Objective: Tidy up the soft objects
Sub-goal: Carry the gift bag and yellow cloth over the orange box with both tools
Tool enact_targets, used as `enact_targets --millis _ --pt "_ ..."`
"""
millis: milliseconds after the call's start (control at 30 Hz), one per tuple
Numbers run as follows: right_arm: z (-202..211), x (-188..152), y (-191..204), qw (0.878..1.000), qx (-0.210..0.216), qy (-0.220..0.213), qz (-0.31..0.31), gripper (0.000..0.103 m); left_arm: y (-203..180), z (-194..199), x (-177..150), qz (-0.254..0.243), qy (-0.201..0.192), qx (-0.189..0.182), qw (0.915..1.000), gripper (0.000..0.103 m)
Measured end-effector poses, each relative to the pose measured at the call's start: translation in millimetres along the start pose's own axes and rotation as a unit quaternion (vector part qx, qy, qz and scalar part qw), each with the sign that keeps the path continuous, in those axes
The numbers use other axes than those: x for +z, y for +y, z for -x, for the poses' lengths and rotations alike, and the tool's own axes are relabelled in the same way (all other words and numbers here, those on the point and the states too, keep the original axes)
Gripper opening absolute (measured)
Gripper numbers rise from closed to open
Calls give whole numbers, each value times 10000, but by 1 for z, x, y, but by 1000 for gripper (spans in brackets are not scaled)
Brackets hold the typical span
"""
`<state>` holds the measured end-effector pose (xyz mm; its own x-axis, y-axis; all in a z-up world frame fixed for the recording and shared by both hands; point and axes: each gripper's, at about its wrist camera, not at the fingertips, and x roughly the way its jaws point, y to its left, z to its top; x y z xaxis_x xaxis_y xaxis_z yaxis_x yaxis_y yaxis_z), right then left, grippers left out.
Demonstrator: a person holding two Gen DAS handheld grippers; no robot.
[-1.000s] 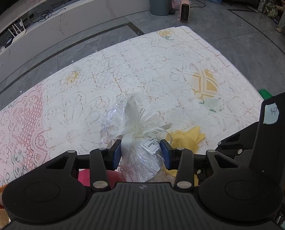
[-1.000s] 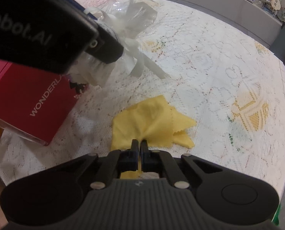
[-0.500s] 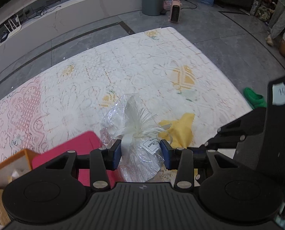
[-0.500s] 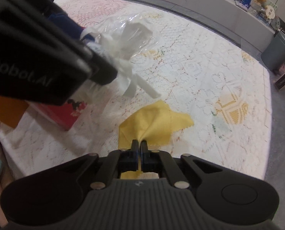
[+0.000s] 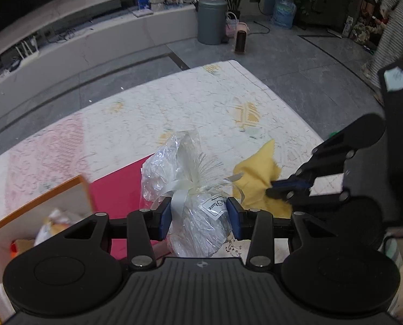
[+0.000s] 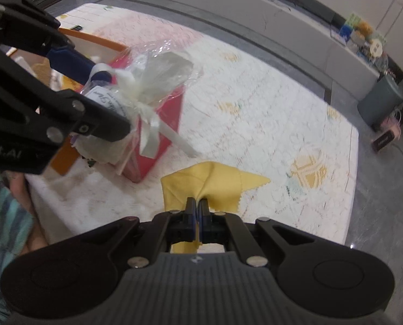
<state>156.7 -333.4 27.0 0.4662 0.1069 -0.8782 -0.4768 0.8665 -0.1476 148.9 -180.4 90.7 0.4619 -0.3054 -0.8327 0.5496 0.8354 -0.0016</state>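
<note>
1. Left wrist view, left to right: an orange-rimmed box (image 5: 39,197) at 9 o'clock holds odds and ends, a red box (image 5: 117,189) lies beside it, and the left gripper (image 5: 200,218) clamps a ribboned cellophane bag (image 5: 190,195) at its waist, blue pads pressed to both sides.

2. At 3 o'clock in that view, the right gripper (image 5: 282,189) pinches a yellow cloth (image 5: 258,173), both items carried above the lace-covered table (image 5: 174,108).

3. Right wrist view, left to right: the bag (image 6: 147,81) hangs from the left gripper (image 6: 104,81) at 10 o'clock over the red box (image 6: 163,130); dead centre, the right gripper (image 6: 198,208) is clenched tight on a fold of the cloth (image 6: 215,184), whose loose corners point toward 2 o'clock.

4. Judged from the task, both soft items look bound for the orange-rimmed box (image 6: 93,38). Doing it well likely means carrying each high enough that ribbon tails and cloth corners clear the rim, keeping the two grippers apart, and letting go only once each item sits over open space inside.

5. A gentle squeeze suits the bag, since crinkly wrap can slip or crush.
</note>
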Motion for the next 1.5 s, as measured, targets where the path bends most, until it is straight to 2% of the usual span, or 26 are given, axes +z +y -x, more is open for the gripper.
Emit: enact_targets --millis 300,633,800,1000,1300,1500 --pt "32 29 53 9978 129 -397 522 0 62 36 -40 402 -96 490 9979 48" --pt "27 84 127 9893 564 -668 1168 0 146 61 -82 991 -78 895 9910 48" --pt "12 107 157 9854 825 -619 1351 0 170 54 -101 1261 30 768 9890 48" --pt "-21 123 183 9842 993 -386 1414 0 184 27 -116 1411 185 600 9880 48" --pt "-68 123 195 9848 1004 57 1417 0 199 -13 -132 1610 540 375 9848 48" --pt "-88 117 198 9834 1018 271 1481 0 196 -21 -134 1528 559 327 9861 50"
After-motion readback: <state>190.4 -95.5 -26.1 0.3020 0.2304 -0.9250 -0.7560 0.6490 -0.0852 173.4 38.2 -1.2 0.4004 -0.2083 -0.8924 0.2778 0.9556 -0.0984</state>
